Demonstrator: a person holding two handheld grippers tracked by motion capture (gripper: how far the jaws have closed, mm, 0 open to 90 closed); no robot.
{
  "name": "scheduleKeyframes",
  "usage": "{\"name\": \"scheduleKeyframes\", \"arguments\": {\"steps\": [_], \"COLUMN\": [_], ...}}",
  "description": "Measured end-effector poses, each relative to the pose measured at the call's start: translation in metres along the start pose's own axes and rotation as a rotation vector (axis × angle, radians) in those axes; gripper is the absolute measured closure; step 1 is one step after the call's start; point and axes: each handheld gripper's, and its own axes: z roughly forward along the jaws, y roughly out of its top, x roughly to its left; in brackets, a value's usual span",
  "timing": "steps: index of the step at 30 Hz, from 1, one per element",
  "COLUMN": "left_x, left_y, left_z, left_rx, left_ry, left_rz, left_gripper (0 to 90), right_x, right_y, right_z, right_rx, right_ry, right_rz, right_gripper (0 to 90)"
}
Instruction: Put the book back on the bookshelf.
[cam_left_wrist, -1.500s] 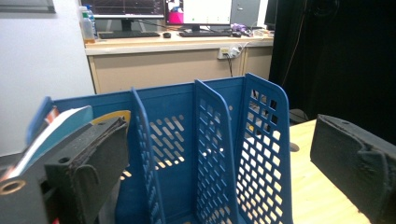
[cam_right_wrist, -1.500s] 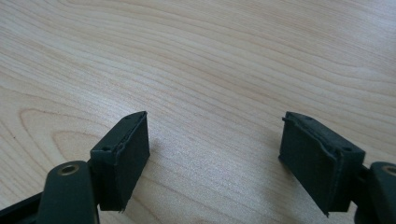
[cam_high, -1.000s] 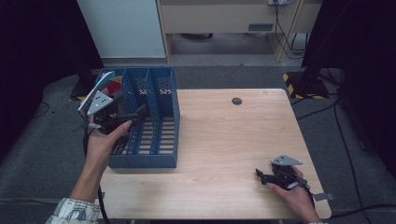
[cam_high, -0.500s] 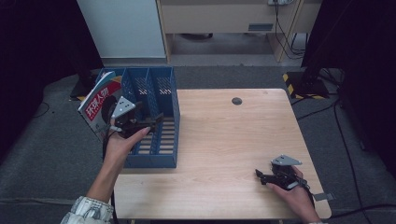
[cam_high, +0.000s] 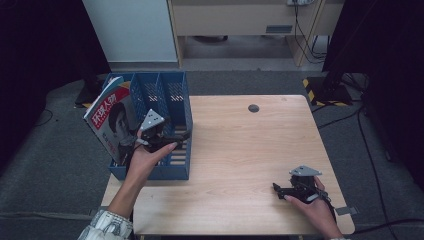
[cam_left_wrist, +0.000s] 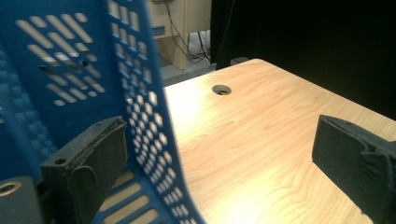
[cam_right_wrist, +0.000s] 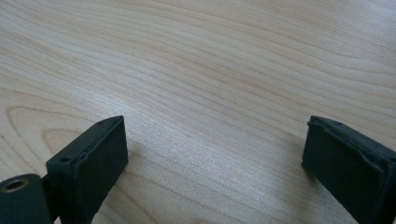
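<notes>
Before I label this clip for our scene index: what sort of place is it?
Probably an office or lab set up for recording: a wooden desk with a cable hole, a blue file rack holding a magazine, cupboards and loose cables behind.

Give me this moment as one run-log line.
left gripper: open, jaws straddling file rack right wall | magazine: leaning in rack's left slot | right gripper: open, low over table, near right corner
</notes>
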Motion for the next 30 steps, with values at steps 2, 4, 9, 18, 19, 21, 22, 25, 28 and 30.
{"name": "scheduleKeyframes", "arguments": {"steps": [2,4,9,18,19,21,22,25,28,30], "left_x": [-0.003,-0.007,-0.015,-0.033,-0.033,-0.04,-0.04,-0.048,-0.056,-0.061], "left_y": [0.0,-0.001,-0.007,-0.009,-0.009,-0.009,-0.009,-0.011,-0.012,-0.013], "left_z": [0.002,0.005,0.012,0.029,0.029,0.034,0.034,0.04,0.047,0.05], "left_rx": [0.001,0.0,0.017,0.038,0.038,0.053,0.053,0.066,0.086,0.099], "left_ry": [-0.005,-0.029,-0.049,-0.09,-0.09,-0.098,-0.098,-0.105,-0.111,-0.112], "left_rz": [0.005,0.019,0.014,0.01,0.01,0.021,0.021,0.032,0.043,0.059], "left_gripper": [2.9,3.1,3.2,3.5,3.6,3.6,3.7,3.7,3.8,4.0], "right_x": [0.0,0.0,0.0,0.0,0.0,0.0,0.0,0.0,0.0,0.0], "right_y": [0.0,0.0,0.0,0.0,0.0,0.0,0.0,0.0,0.0,0.0], "right_z": [0.0,0.0,0.0,0.0,0.0,0.0,0.0,0.0,0.0,0.0], "right_rx": [0.001,0.002,0.001,0.003,0.003,0.002,0.003,0.002,0.003,0.002], "right_ry": [0.0,0.0,0.0,0.0,0.0,0.0,0.0,0.0,0.0,0.0], "right_rz": [0.001,0.002,0.0,0.001,0.001,0.001,0.001,0.001,0.002,0.001], "right_gripper": [7.1,7.1,6.9,6.9,6.9,6.9,6.9,6.9,6.9,6.9]}}
